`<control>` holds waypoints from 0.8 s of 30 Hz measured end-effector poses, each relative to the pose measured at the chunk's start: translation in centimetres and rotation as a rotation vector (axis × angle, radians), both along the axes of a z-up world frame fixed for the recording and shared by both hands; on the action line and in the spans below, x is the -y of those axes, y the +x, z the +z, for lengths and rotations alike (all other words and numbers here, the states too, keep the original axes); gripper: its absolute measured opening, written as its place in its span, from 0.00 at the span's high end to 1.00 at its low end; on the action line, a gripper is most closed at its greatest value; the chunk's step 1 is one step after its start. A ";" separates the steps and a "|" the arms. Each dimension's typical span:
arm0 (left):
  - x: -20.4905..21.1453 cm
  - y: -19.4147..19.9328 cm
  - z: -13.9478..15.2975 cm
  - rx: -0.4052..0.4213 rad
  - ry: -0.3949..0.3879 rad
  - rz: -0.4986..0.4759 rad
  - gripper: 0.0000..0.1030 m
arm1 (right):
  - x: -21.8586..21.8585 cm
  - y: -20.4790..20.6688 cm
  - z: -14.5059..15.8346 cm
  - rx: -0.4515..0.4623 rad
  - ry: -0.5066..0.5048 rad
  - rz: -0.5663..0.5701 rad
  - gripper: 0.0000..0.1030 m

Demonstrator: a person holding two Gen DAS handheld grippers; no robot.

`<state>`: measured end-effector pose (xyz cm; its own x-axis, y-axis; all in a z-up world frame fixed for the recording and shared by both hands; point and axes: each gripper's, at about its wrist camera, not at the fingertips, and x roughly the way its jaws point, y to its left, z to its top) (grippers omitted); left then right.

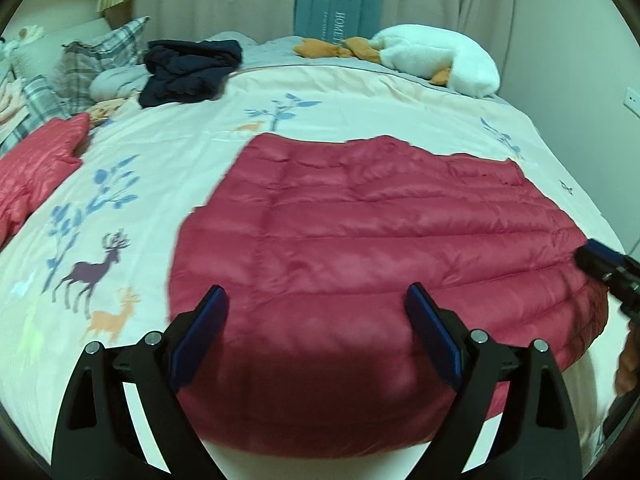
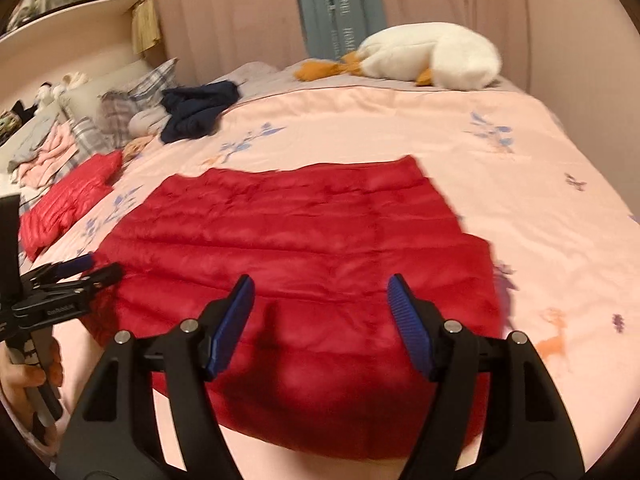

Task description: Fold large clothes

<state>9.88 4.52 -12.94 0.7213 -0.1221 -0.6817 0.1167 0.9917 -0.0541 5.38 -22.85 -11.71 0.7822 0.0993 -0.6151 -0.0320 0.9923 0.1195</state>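
A large red quilted down jacket (image 1: 360,248) lies flat in a folded rectangle on the pink bedspread (image 1: 168,152); it also shows in the right wrist view (image 2: 304,256). My left gripper (image 1: 316,304) is open and empty, hovering over the jacket's near edge. My right gripper (image 2: 320,292) is open and empty above the near part of the jacket. The left gripper shows at the left edge of the right wrist view (image 2: 92,268), beside the jacket's left side. The right gripper's tip shows at the right edge of the left wrist view (image 1: 600,260).
A second red down garment (image 1: 36,176) lies at the left of the bed. A dark navy garment (image 1: 188,68) sits crumpled near plaid pillows (image 1: 104,52). A white goose plush (image 1: 436,56) lies at the far edge, before curtains.
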 end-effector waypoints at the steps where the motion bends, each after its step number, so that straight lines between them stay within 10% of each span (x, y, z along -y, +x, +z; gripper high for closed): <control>1: -0.3 -0.1 -0.1 -0.001 0.009 0.009 0.11 | 0.5 0.0 -0.2 -0.008 0.003 -0.015 0.32; 12: -1.5 1.1 -2.6 -0.082 -0.058 -0.004 0.10 | 2.5 1.9 -4.8 -0.134 0.096 -0.054 0.31; 24: -2.9 -1.0 -1.0 -0.072 -0.067 0.028 0.10 | 3.7 -2.0 -1.3 -0.052 0.119 -0.053 0.31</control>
